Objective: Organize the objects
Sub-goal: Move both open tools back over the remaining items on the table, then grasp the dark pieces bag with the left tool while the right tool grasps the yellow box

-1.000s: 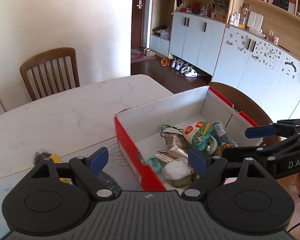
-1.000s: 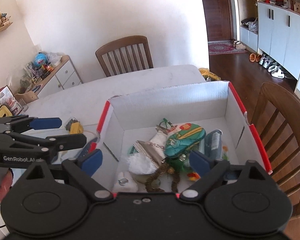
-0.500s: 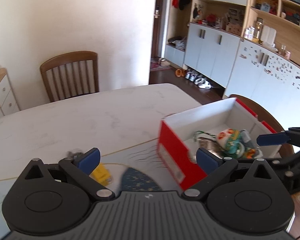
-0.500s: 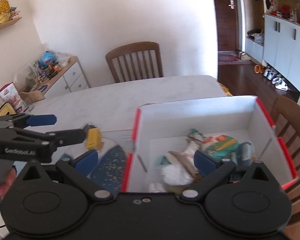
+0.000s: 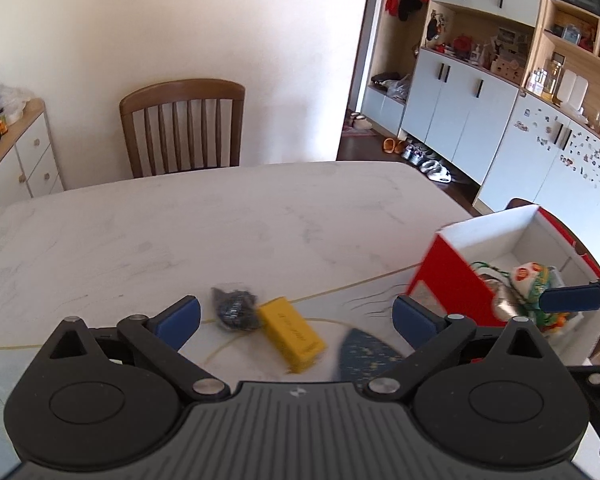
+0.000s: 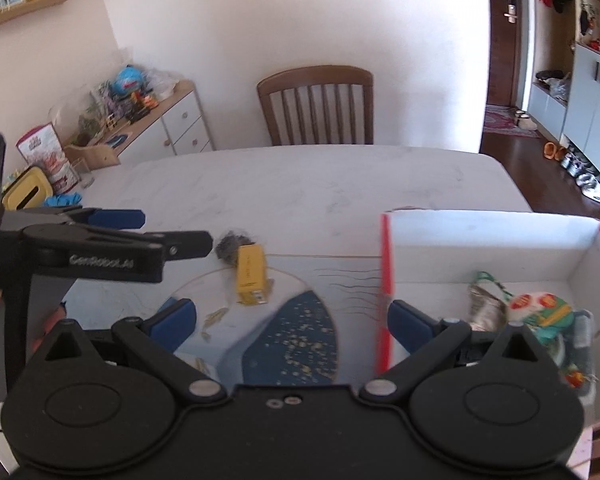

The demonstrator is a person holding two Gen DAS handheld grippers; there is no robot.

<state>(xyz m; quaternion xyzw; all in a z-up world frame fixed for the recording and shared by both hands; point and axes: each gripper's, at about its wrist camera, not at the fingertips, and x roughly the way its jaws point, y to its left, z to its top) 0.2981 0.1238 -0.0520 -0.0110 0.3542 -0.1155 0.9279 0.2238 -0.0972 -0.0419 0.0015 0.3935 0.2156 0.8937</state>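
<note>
White marble table, far half bare; both tongs, left gripper and right gripper, gape empty above yellow box beside red box; "GenRobot.AI" readable.

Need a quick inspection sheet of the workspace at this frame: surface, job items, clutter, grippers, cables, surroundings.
Surface: white marble-look table with a printed mat at the near edge.
Job's things: yellow box lying on the mat, dark crumpled packet touching its far end; red-and-white box open, small items piled inside.
Clutter: nothing seen on the table beyond these.
Grippers: left gripper open, nothing between the jaws, the yellow box ahead of it; right gripper open, empty. Both have just been opening.
Cables: nothing seen.
Surroundings: wooden chair at the far side, white drawer unit with toys on top, pale blue cupboards, shoes on the floor.
</note>
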